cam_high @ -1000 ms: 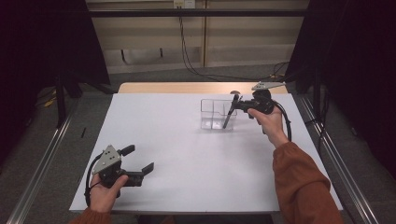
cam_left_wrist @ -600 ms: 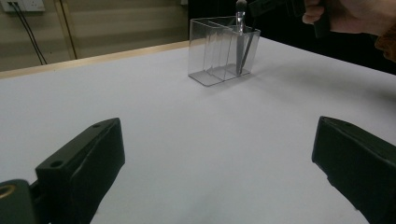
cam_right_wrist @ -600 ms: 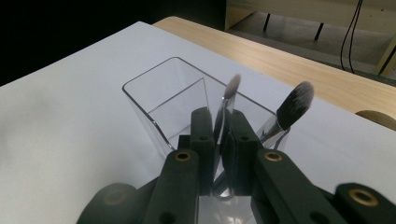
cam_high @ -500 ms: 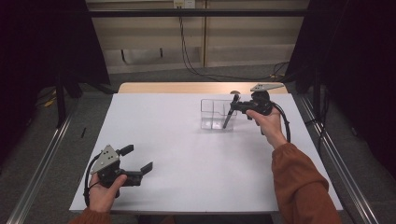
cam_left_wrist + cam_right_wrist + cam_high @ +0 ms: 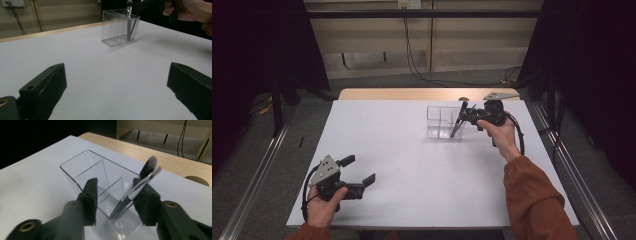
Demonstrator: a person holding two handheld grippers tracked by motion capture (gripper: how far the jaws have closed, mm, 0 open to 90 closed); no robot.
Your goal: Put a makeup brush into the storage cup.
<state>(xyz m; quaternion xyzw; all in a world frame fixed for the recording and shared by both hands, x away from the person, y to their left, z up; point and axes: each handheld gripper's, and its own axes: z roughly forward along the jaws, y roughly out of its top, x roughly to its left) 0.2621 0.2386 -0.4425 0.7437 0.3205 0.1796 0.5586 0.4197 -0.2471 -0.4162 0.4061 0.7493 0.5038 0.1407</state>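
A clear acrylic organizer (image 5: 438, 123) with several compartments stands at the far right of the white table (image 5: 412, 165). A black-handled makeup brush (image 5: 457, 123) leans in its right end compartment, bristles up. My right gripper (image 5: 463, 117) hovers just over that end. In the right gripper view its jaws have just been opening and stand apart, with the brush (image 5: 140, 182) between them, close against the right-hand jaw, over the organizer (image 5: 85, 170). My left gripper (image 5: 358, 170) stands open near the front left with nothing in it. From the left gripper view the organizer (image 5: 117, 27) and brush (image 5: 129, 17) show far off.
A bare wooden strip (image 5: 412, 94) runs along the table's far edge. Metal rails (image 5: 257, 175) flank the table on both sides, and dark curtains hang beyond them. A person's orange sleeve (image 5: 537, 200) lies over the right front of the table.
The right gripper's jaws have parted from the brush, which now leans in the organizer. Neither hand has shifted.
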